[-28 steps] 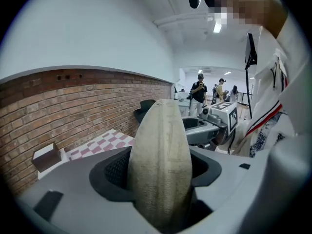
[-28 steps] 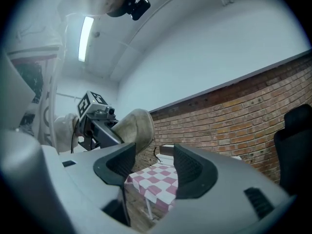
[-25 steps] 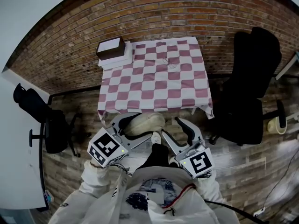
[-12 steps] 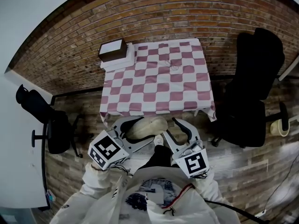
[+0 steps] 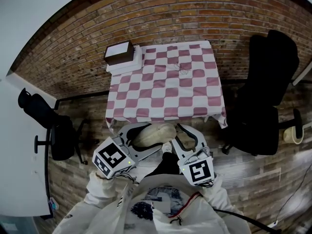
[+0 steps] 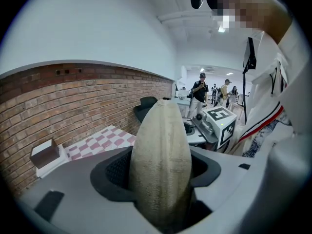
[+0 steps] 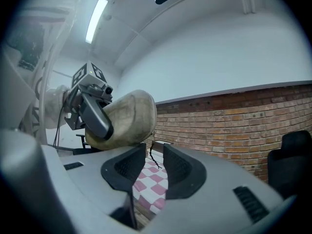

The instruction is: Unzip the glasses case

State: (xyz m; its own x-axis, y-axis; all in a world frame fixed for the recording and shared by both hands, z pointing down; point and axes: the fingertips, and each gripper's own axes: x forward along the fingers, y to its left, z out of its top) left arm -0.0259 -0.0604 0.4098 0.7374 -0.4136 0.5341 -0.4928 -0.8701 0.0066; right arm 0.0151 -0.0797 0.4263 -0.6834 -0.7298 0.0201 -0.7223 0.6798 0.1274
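Your left gripper (image 6: 161, 168) clamps glasses case (image 6: 161, 140) near you, short of checkered table (image 5: 165, 89). Right gripper (image 7: 153, 167) jaws have just been closing, narrow gap left, thin dark strand (image 7: 152, 154), likely zipper pull, between them, unpinched. Case looks zipped; unzipping all ahead.

Beige glasses case (image 5: 153, 133), pink-and-white checked tablecloth (image 5: 165, 89), red brick wall (image 5: 161, 13), black chair (image 5: 265, 96)

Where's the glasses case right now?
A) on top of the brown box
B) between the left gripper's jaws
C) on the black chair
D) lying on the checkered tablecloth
B: in the left gripper view the glasses case stands wedged between the two dark pads of the left gripper, which press on it from both sides.
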